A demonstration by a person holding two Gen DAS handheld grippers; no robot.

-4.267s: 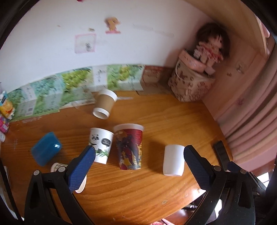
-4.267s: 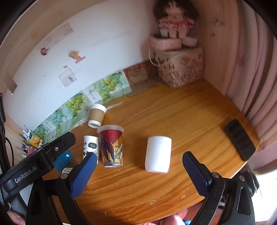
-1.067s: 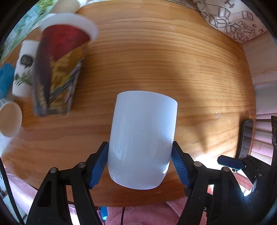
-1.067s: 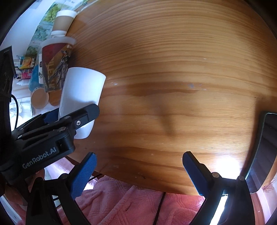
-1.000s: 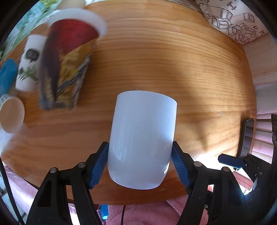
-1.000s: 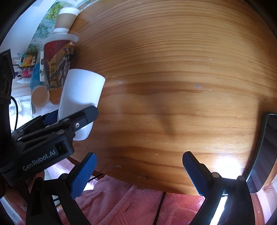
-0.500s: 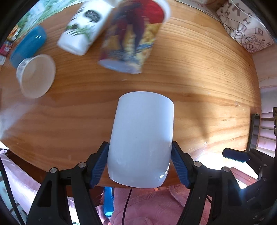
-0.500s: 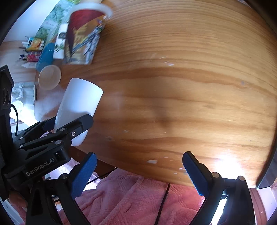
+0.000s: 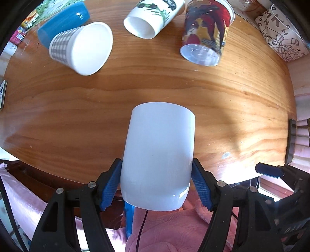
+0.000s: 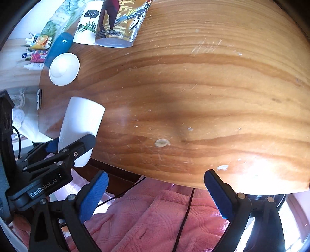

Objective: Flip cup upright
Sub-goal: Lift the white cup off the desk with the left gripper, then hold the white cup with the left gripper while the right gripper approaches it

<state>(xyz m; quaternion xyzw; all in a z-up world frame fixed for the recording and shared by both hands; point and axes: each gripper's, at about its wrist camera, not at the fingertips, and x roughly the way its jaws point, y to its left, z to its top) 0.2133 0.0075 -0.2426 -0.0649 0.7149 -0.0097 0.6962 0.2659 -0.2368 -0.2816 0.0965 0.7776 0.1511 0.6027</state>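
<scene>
My left gripper (image 9: pixel 156 184) is shut on a plain white cup (image 9: pixel 158 155), its blue pads pressed on both sides near the end closest to the camera. The cup is held in the air above the front edge of the wooden table (image 9: pixel 135 108), pointing away from the camera. In the right wrist view the same white cup (image 10: pixel 81 120) shows at the left, clamped by the left gripper. My right gripper (image 10: pixel 155 192) is open and empty, over the table's front edge and a pink cloth.
At the far side are a checked paper cup (image 9: pixel 81 46), a blue cup (image 9: pixel 62 21), a panda-print cup (image 9: pixel 153 17) and a red printed cup (image 9: pixel 207 34). A patterned bag (image 9: pixel 279 33) is at the back right, a dark phone (image 9: pixel 291 143) at the right edge.
The left gripper has kept its hold on the white cup and swung up and back, so the table and other cups now show from above. The right gripper stayed open.
</scene>
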